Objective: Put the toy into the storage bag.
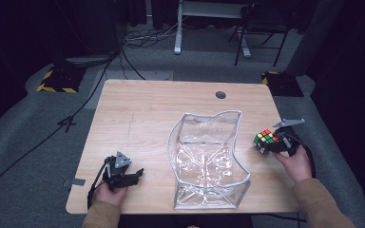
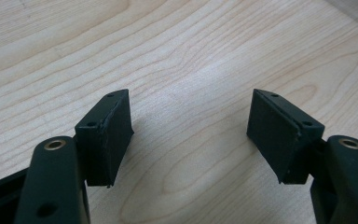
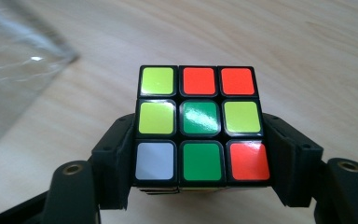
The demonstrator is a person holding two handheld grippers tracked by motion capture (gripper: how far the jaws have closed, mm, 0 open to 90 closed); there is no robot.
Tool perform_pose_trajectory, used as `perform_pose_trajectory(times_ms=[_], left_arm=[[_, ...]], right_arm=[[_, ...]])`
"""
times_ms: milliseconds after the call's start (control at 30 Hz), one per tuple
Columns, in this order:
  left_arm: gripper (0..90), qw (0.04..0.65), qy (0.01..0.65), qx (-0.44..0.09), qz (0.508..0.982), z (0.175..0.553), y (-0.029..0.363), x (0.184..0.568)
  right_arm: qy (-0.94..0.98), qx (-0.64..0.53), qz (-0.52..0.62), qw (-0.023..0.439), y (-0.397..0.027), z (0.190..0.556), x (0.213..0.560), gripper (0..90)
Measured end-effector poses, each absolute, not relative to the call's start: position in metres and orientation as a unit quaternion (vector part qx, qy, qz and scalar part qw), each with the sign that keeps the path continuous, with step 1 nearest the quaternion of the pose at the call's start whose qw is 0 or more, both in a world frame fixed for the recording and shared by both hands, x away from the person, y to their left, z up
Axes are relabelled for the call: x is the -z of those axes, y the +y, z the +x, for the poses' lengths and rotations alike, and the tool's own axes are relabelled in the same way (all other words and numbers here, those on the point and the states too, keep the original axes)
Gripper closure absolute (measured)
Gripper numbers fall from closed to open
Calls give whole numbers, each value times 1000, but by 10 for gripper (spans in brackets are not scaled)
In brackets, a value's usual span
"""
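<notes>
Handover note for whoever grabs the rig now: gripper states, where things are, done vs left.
Right hand-held gripper: shut on the puzzle cube, held right of the clear pouch, near the table's right edge.
Left hand-held gripper: open, holds nothing, low over bare wood at the front left.
Done: cube is grasped.
Left, likely: bring the cube into the pouch, which lies open and has nothing in it; the left gripper may need to steady it.
</notes>
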State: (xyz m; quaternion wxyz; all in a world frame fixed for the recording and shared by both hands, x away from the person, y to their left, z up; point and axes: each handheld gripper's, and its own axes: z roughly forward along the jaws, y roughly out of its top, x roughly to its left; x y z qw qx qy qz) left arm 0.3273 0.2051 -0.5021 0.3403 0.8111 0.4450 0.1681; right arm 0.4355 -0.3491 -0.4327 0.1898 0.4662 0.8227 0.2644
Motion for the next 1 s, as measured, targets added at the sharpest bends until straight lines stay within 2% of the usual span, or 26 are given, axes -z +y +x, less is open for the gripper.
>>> perform_pose_trajectory(times_ms=[100, 133, 267, 333, 433, 567, 700, 767, 900, 1000], left_arm=[[310, 339, 446, -168, 811, 327, 205, 502], [310, 339, 446, -168, 811, 327, 205, 502], [309, 339, 446, -169, 811, 327, 205, 502], [309, 339, 446, -169, 811, 327, 205, 502], [309, 339, 446, -169, 811, 327, 205, 502], [309, 339, 446, -169, 811, 327, 205, 502], [309, 339, 446, -169, 811, 327, 205, 502], [309, 338, 446, -168, 812, 327, 205, 502], [309, 340, 446, -165, 811, 327, 205, 502], [309, 340, 446, -165, 811, 327, 205, 502]], right_arm=[[822, -284, 461, 175, -348, 421, 434, 337], [828, -287, 456, 153, -346, 410, 440, 337], [838, -283, 445, 140, -342, 397, 449, 335], [841, -279, 443, 137, -341, 396, 450, 328], [845, -275, 444, 113, -339, 399, 449, 245], [848, -276, 438, 111, -336, 404, 445, 237], [851, -260, 446, 98, -331, 416, 444, 246], [855, -249, 445, 95, -329, 420, 445, 324], [855, -248, 443, 106, -328, 419, 443, 339], [855, -252, 443, 97, -331, 417, 438, 340]])
